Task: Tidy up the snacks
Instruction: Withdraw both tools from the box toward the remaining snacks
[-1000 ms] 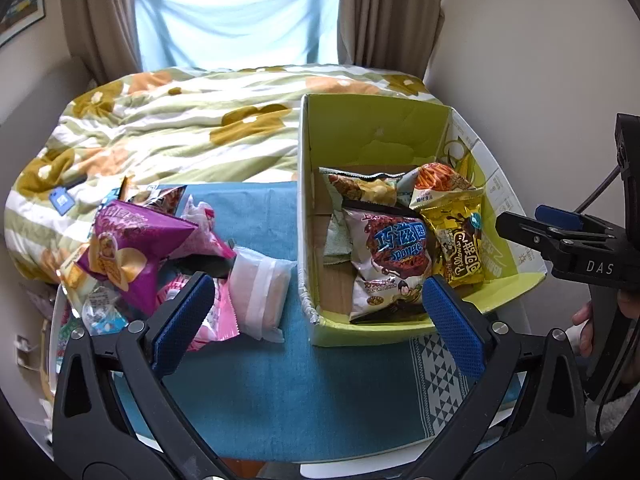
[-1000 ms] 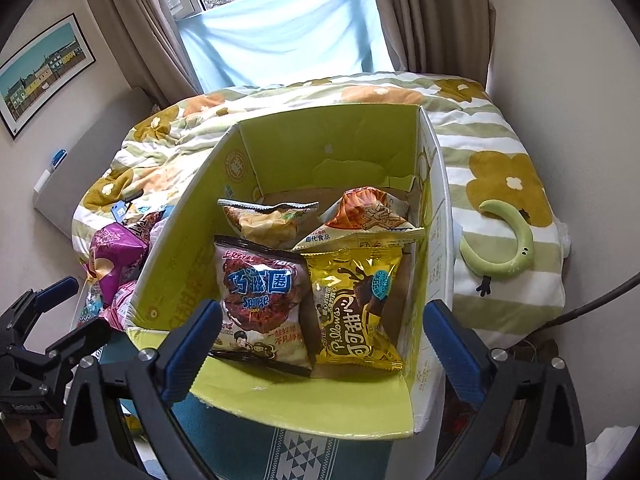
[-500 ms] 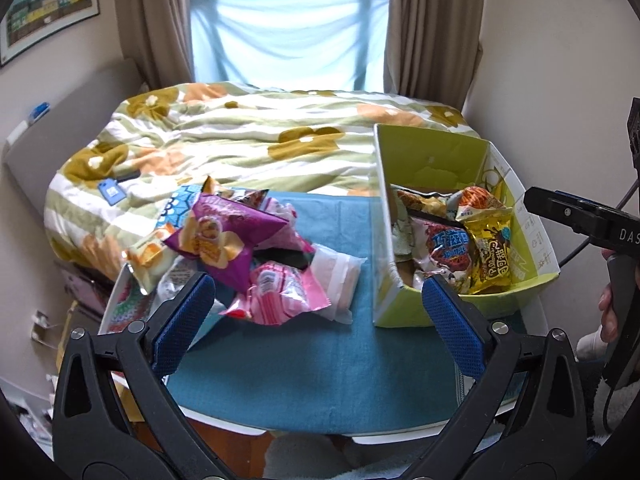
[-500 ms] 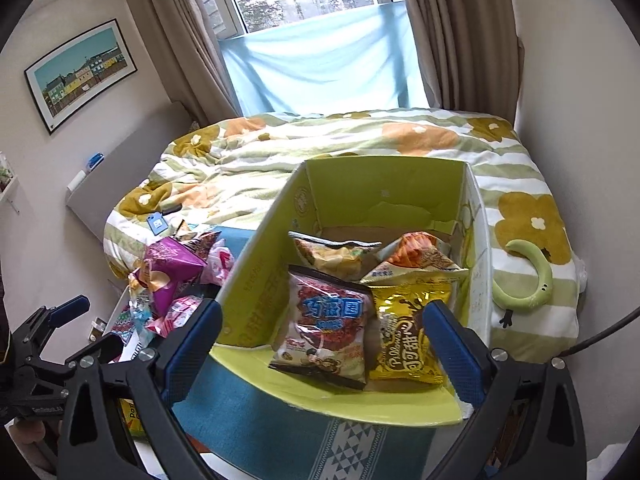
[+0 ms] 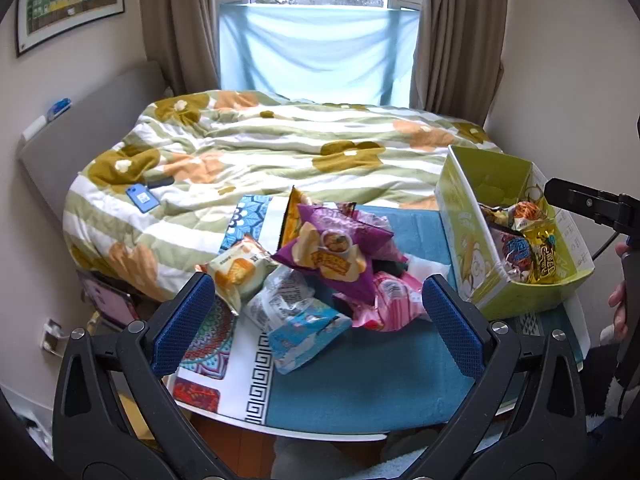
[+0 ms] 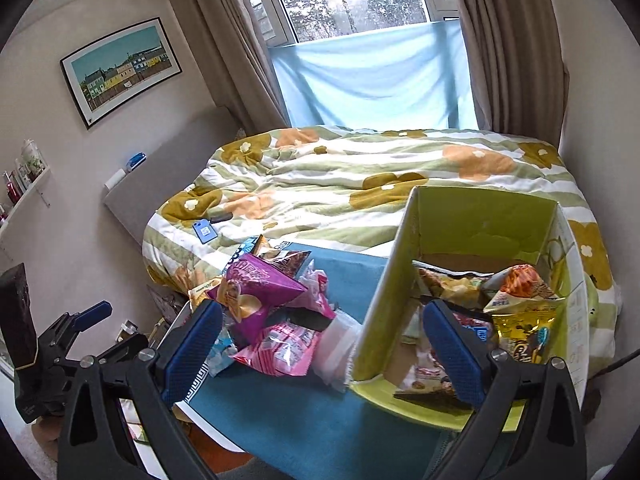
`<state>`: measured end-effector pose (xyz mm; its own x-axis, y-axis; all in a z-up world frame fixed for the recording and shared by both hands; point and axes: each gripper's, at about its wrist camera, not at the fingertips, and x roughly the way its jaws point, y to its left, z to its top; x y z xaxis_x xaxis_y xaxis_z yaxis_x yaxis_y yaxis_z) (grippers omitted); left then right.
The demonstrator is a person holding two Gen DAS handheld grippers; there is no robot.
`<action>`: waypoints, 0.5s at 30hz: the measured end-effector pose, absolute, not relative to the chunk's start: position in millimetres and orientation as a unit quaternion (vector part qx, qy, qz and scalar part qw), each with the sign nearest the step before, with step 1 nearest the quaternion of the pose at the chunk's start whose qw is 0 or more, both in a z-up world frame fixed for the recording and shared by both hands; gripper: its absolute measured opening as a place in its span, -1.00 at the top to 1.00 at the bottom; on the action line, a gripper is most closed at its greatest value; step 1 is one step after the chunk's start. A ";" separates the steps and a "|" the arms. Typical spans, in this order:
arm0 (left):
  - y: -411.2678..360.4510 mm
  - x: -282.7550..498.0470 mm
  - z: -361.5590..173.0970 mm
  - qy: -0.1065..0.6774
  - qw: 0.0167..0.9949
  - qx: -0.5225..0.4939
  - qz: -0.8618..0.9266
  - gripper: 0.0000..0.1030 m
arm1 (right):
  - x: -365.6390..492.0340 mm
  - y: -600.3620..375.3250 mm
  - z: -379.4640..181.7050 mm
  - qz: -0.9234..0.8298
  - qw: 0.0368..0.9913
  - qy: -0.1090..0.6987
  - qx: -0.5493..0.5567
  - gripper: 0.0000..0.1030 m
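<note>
A pile of loose snack packets lies on the table's left half, topped by a purple chip bag (image 5: 334,254) (image 6: 256,294), with a pink packet (image 5: 394,306) (image 6: 280,350), a light blue packet (image 5: 306,334) and an orange-and-white packet (image 5: 236,270). A yellow-green cardboard box (image 5: 468,240) (image 6: 384,308) at the right holds several packets, among them a gold one (image 5: 544,258) (image 6: 524,338). My left gripper (image 5: 316,322) is open and empty, held back above the pile. My right gripper (image 6: 320,350) is open and empty, near the box's front left corner.
The table has a teal cloth (image 5: 372,384) and a patterned mat (image 5: 208,352) at its left. A bed with a flowered quilt (image 5: 280,152) lies behind, with a blue phone (image 5: 142,198) on it. Wall to the right.
Both grippers have pulled back and up from the box and swung left. The snack pile now sits in the middle of the left view. Both stay open.
</note>
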<state>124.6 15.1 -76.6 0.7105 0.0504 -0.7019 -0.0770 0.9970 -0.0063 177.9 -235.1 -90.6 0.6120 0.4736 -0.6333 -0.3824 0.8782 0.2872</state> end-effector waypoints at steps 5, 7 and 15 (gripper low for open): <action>71.4 137.0 -84.2 0.387 0.922 -0.010 0.009 -0.99 | 177.8 -185.1 -101.0 0.211 0.895 0.384 0.078 -0.94; 90.8 144.8 -90.0 0.395 0.919 -0.006 -0.004 -0.99 | 178.0 -166.1 -105.1 0.198 0.897 0.387 0.081 -0.94; 142.3 185.6 -124.4 0.426 0.902 0.042 -0.063 -0.99 | 187.1 -106.1 -125.5 0.159 0.888 0.415 0.120 -0.95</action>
<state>185.6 142.3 -124.4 0.6296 -0.0776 -0.7730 0.1493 0.9885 0.0223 187.1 -106.1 -125.5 0.6044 0.3818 -0.6992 -0.1830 0.9207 0.3446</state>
